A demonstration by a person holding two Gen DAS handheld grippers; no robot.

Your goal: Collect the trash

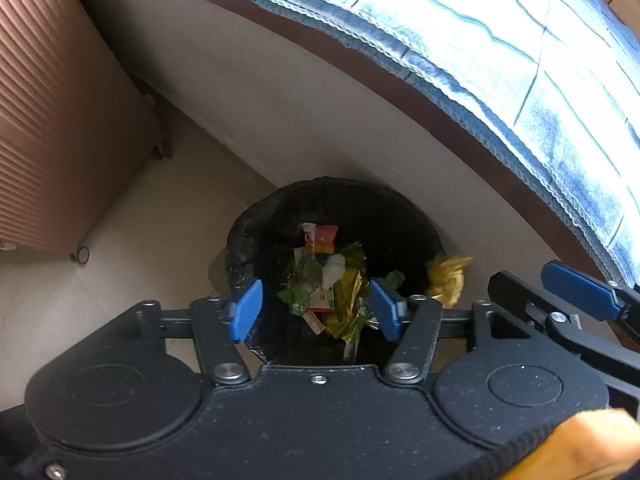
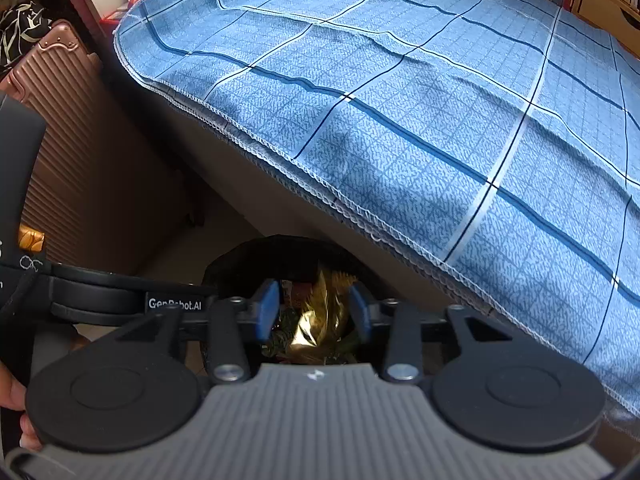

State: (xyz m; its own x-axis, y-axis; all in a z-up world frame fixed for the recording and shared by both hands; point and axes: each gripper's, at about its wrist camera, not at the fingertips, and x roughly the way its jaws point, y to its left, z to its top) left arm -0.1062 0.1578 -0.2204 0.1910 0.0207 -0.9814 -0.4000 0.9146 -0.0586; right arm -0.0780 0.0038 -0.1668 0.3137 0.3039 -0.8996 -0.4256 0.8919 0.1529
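While you hold both grippers above the bin (image 1: 336,208), these are the notes:
Bin: black-lined, on the floor just beside the bed (image 2: 400,100), wrappers heaped inside.
Left gripper (image 1: 316,308): your jaws stand apart, nothing between them.
Right gripper (image 2: 314,312): your jaws stand apart over the bin.
Gold wrapper (image 1: 448,280): loose at the bin's rim, clear of both pads.
Suitcase (image 1: 52,120): well apart from the bin.

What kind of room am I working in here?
Most likely a bedroom: a bed with a blue checked cover, a ribbed suitcase beside it, and a lined trash bin on the floor.
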